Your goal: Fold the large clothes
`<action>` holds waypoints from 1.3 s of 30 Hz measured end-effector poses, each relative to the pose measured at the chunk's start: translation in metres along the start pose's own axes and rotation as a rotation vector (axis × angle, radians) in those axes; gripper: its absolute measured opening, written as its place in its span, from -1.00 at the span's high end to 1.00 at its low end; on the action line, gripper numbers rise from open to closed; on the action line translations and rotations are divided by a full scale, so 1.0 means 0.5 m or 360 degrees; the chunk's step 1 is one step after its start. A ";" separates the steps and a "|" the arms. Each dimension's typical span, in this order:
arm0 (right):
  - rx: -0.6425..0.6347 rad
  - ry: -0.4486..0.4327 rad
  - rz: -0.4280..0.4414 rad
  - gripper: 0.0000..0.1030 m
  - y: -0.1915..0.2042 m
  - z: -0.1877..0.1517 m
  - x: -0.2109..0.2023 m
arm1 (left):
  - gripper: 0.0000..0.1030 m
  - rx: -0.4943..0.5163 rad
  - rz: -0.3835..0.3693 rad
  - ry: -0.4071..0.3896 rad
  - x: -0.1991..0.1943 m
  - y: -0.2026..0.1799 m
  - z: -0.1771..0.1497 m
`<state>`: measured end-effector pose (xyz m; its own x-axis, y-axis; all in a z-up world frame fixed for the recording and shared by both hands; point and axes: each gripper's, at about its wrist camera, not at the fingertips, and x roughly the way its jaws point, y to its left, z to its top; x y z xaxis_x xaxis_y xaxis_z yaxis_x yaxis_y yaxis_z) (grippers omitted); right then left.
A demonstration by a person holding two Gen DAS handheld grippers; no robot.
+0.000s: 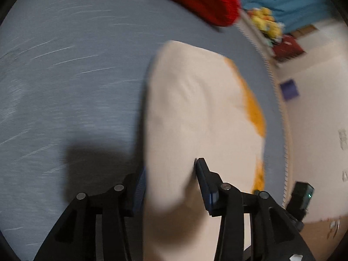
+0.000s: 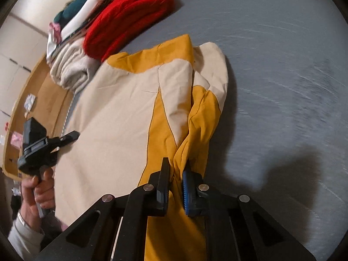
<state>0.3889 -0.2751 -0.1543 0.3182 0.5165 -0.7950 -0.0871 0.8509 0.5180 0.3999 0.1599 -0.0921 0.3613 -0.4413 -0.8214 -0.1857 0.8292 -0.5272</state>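
A large cream and mustard-yellow garment lies on a grey-blue bed surface. My right gripper is shut on a bunched yellow fold of the garment at its right edge. In the left wrist view the garment is blurred and its cream cloth runs between the jaws of my left gripper, which stand wide apart around it. The left gripper also shows in the right wrist view, held by a hand at the garment's left edge.
A red knit garment and a pile of white and teal clothes lie at the far edge of the bed. A tan wooden ledge runs along the left side. Bare grey bed lies to the right.
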 end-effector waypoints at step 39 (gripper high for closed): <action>-0.0017 -0.0185 -0.0908 0.41 0.121 -0.292 -0.198 | -0.59 0.0615 0.0492 -0.0253 -0.177 -0.166 -0.418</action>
<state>0.2143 -0.2608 -0.0903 0.4189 -0.0373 -0.9073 0.1191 0.9928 0.0141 0.1923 0.0585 -0.0212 0.4826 -0.1231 -0.8671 0.0344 0.9920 -0.1217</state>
